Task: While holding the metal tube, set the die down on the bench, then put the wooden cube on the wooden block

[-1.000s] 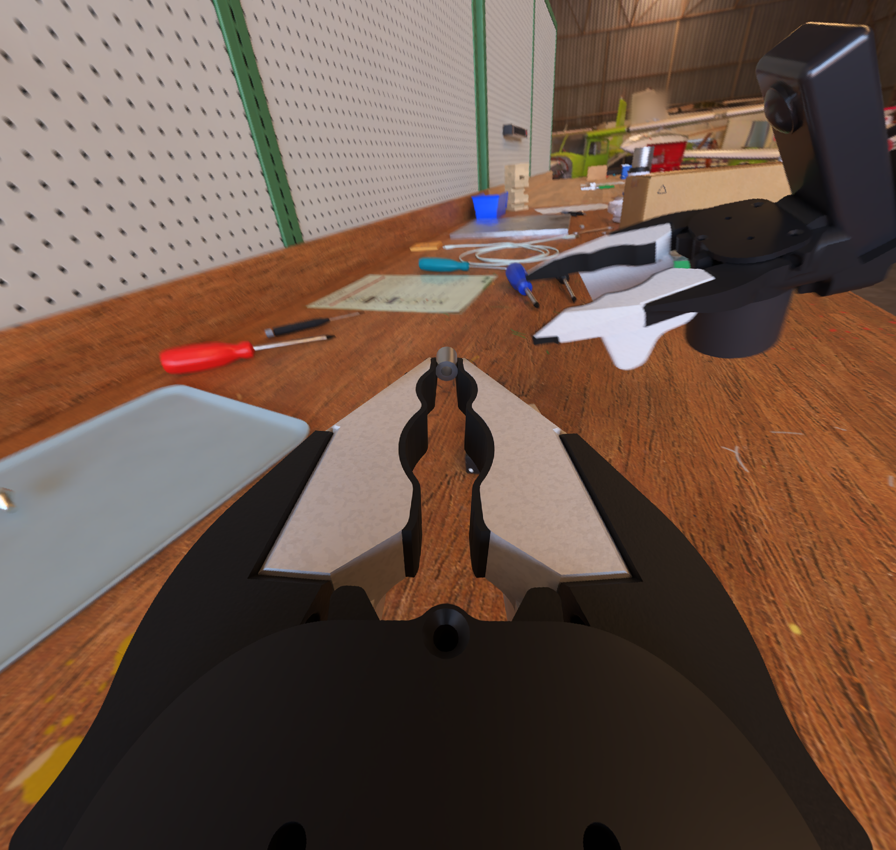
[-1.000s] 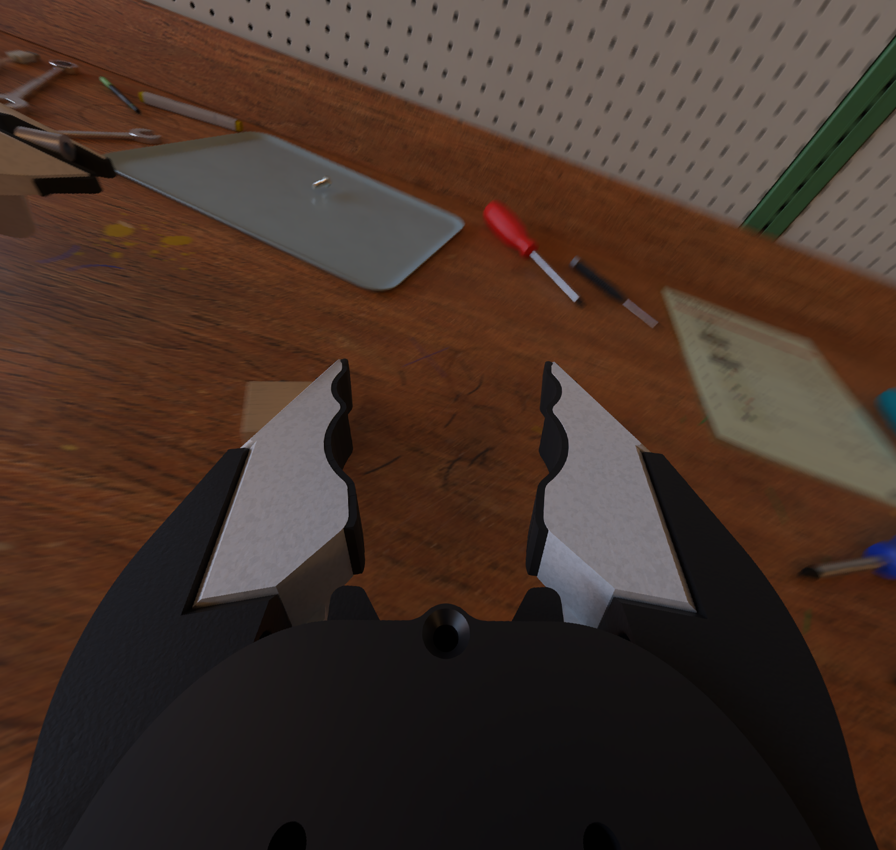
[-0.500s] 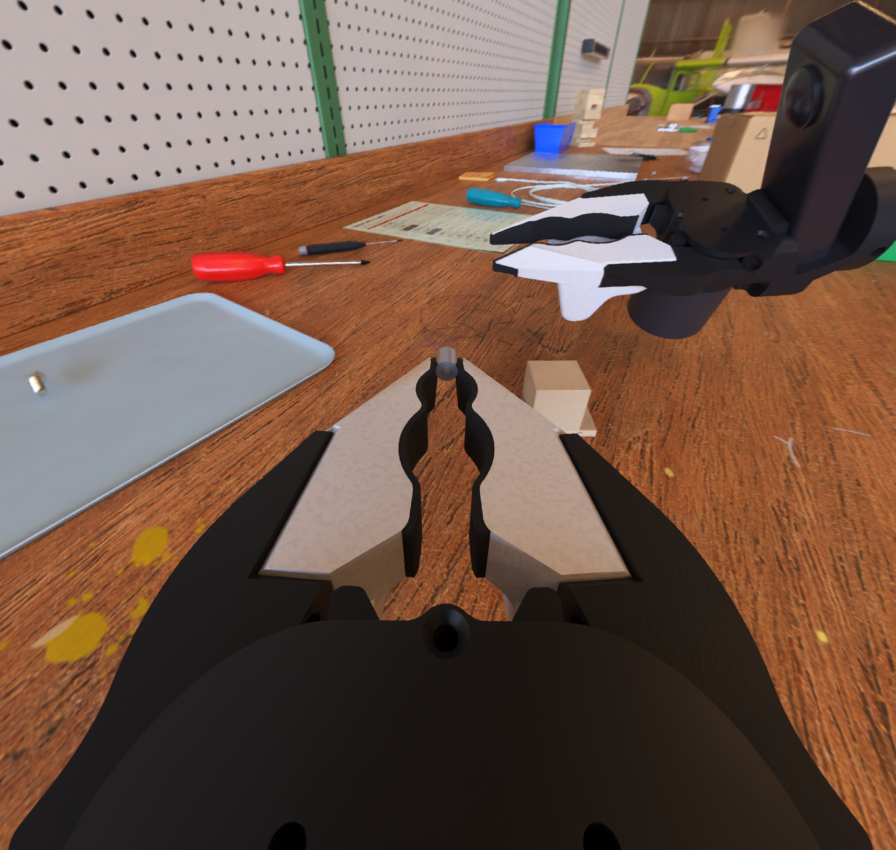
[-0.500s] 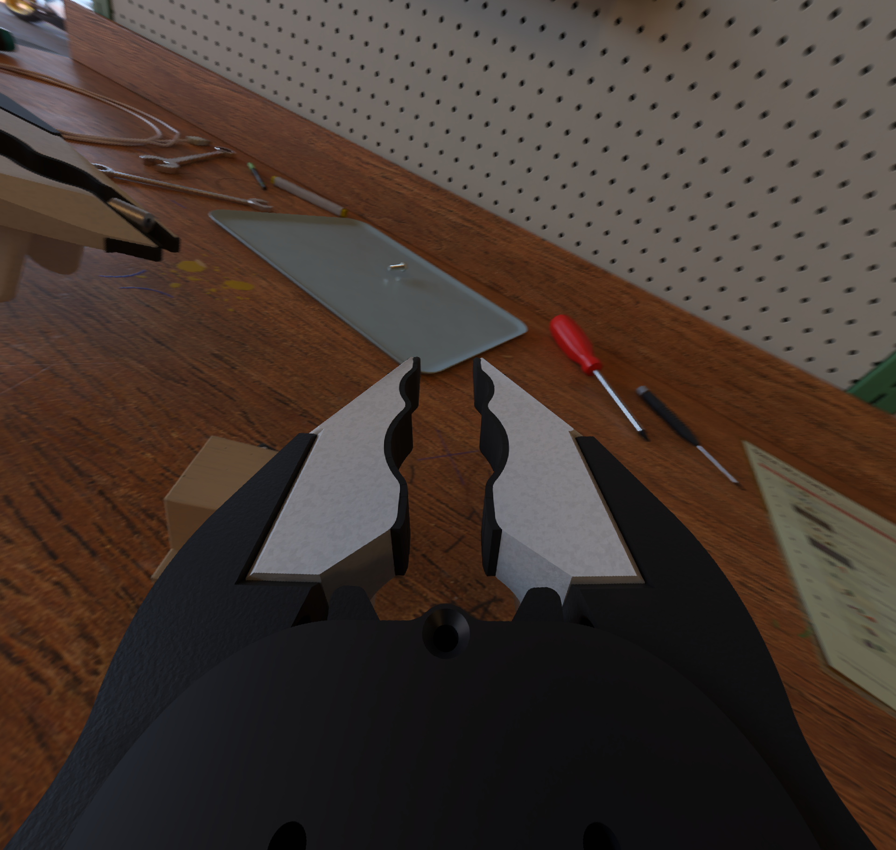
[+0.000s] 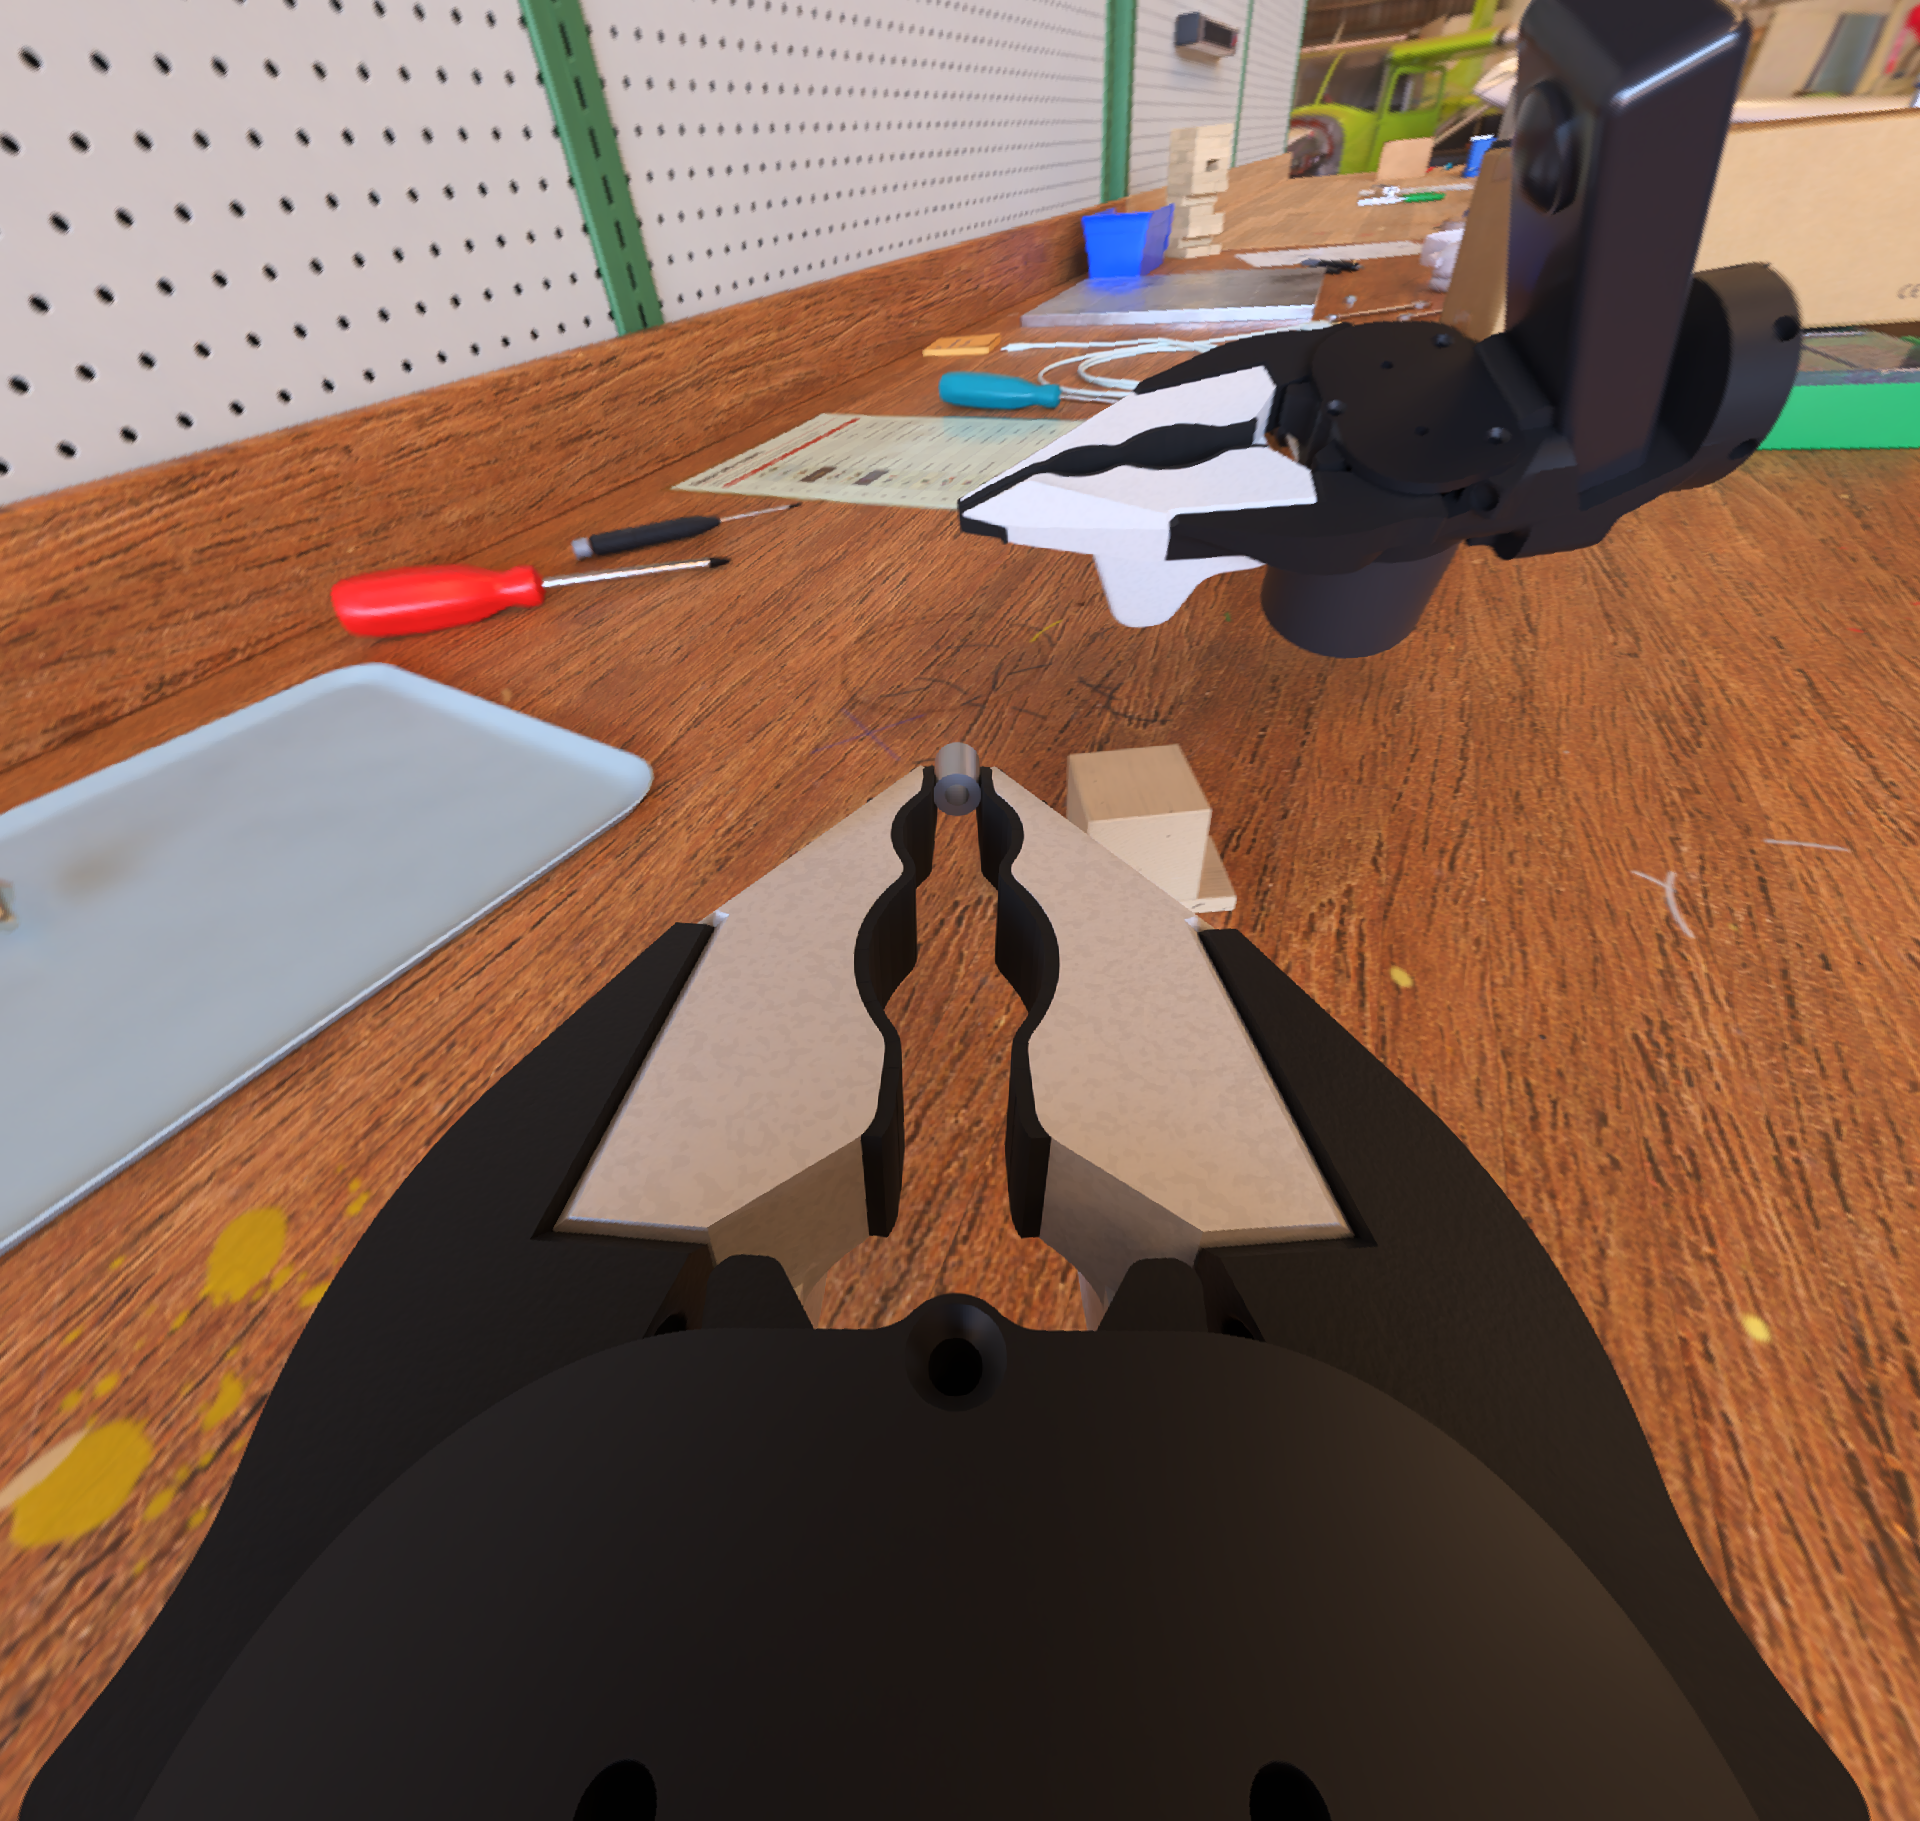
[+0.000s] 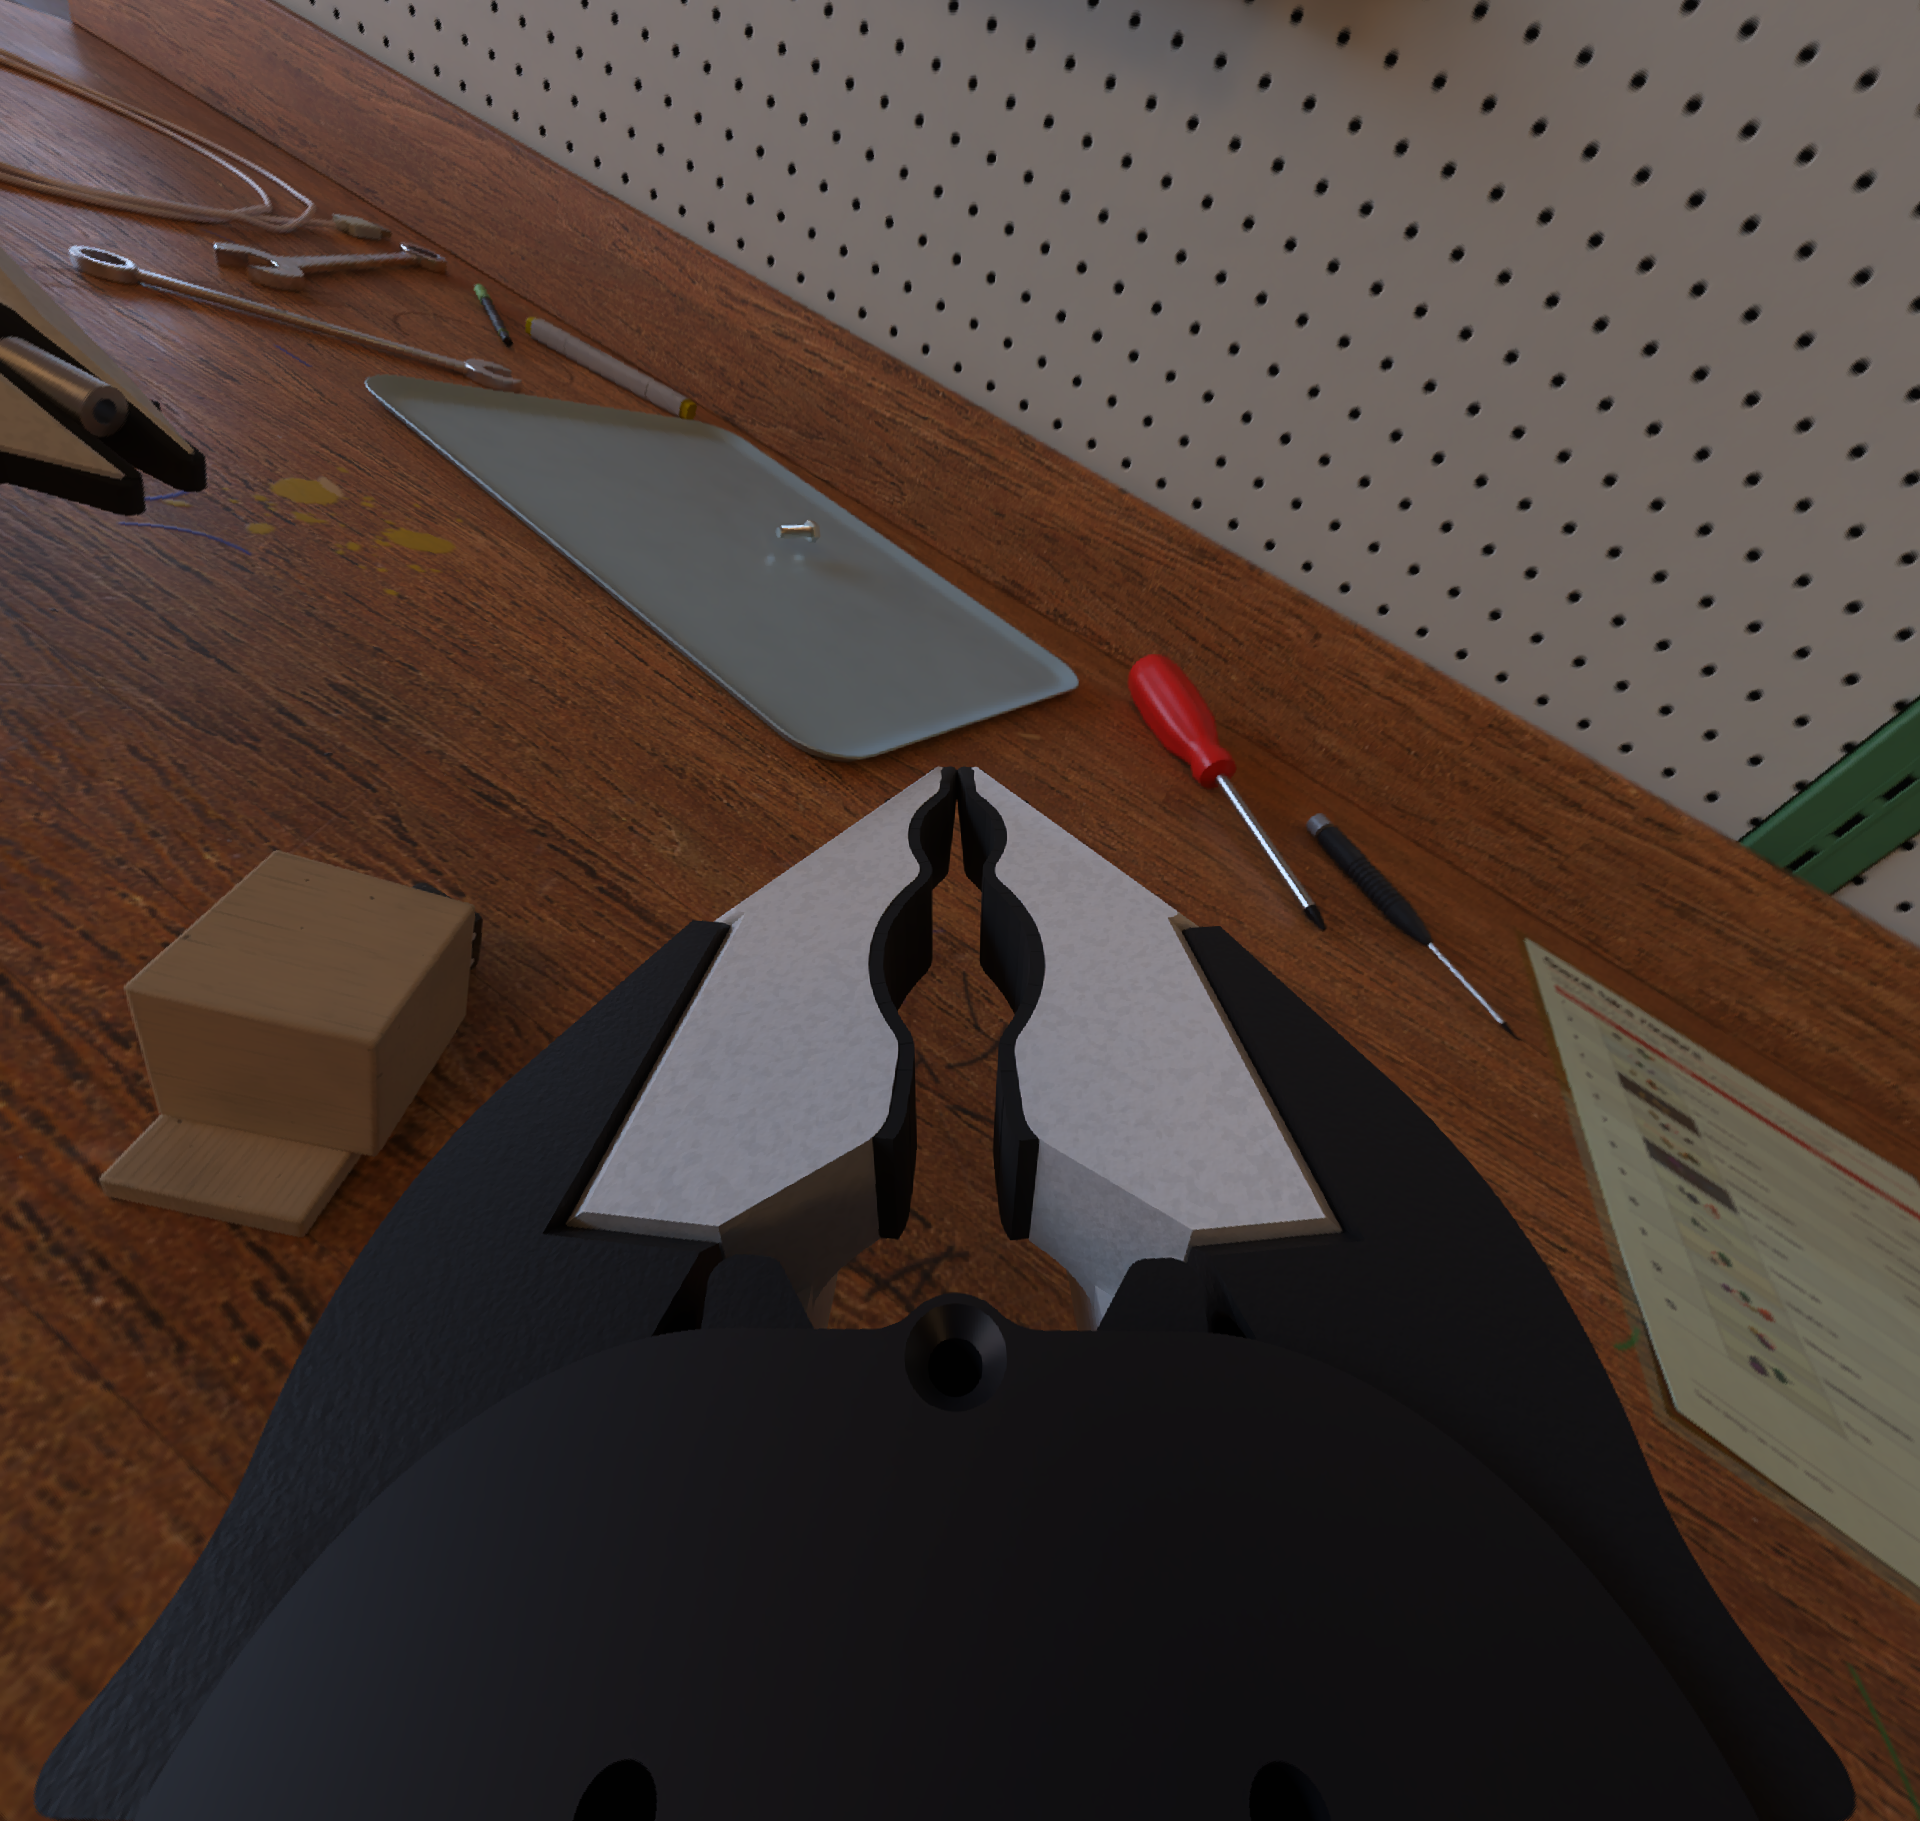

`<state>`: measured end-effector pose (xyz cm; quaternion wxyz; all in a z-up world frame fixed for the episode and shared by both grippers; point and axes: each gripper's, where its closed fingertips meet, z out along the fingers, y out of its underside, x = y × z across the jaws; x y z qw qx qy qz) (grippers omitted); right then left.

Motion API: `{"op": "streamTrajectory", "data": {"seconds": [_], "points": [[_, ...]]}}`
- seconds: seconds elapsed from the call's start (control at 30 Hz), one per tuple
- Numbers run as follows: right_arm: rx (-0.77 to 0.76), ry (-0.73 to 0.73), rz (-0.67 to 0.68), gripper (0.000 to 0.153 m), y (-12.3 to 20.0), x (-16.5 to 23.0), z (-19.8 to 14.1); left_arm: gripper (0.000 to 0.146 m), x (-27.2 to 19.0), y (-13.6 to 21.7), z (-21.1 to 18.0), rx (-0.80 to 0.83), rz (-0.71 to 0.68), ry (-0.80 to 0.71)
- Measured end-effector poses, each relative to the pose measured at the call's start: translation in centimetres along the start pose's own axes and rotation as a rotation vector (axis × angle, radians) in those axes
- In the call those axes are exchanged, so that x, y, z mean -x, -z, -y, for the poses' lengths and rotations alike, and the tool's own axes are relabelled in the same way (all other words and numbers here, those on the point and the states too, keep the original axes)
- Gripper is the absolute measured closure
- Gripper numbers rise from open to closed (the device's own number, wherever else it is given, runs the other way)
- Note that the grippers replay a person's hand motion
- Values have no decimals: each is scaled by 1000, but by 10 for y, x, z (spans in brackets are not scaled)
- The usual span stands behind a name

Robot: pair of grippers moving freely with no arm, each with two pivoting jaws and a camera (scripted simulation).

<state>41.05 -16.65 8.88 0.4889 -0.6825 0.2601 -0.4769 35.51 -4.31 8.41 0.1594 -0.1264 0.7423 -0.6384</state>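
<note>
My left gripper (image 5: pixel 957 780) is shut on a small grey metal tube (image 5: pixel 956 795), held at its fingertips above the bench. Just right of it a pale wooden cube (image 5: pixel 1138 810) sits on a thin flat wooden block (image 5: pixel 1210 890). My right gripper (image 6: pixel 957 777) is shut and empty, in the air to the right of the cube (image 6: pixel 296 992) and block (image 6: pixel 223 1174). It also shows in the left wrist view (image 5: pixel 977 521). The left gripper with the tube (image 6: pixel 62 384) shows at the left edge of the right wrist view. I cannot make out the die.
A grey tray (image 6: pixel 644 483) with a small screw (image 6: pixel 797 530) lies toward the pegboard wall. A red screwdriver (image 6: pixel 1179 722), a black screwdriver (image 6: pixel 1361 878) and a paper sheet (image 6: pixel 1745 1241) lie to the right. Wrenches (image 6: pixel 312 265) lie at the far left.
My right gripper has gone from open to shut and has drawn back from the cube. The cube on the block has come into view. The left gripper still holds the tube.
</note>
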Motion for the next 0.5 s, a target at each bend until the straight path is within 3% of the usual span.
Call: {"op": "streamTrajectory", "data": {"seconds": [0.1,0.23,0.5], "points": [[-36,31,-41,153,4,-2,3,139,-7,-3,4,-12,-18,-33],[-62,52,-79,140,6,-4,6,139,-15,-5,8,-22,-33,-64],[-95,32,-101,133,9,-8,10,139,-16,-5,15,-60,-46,-28]]}}
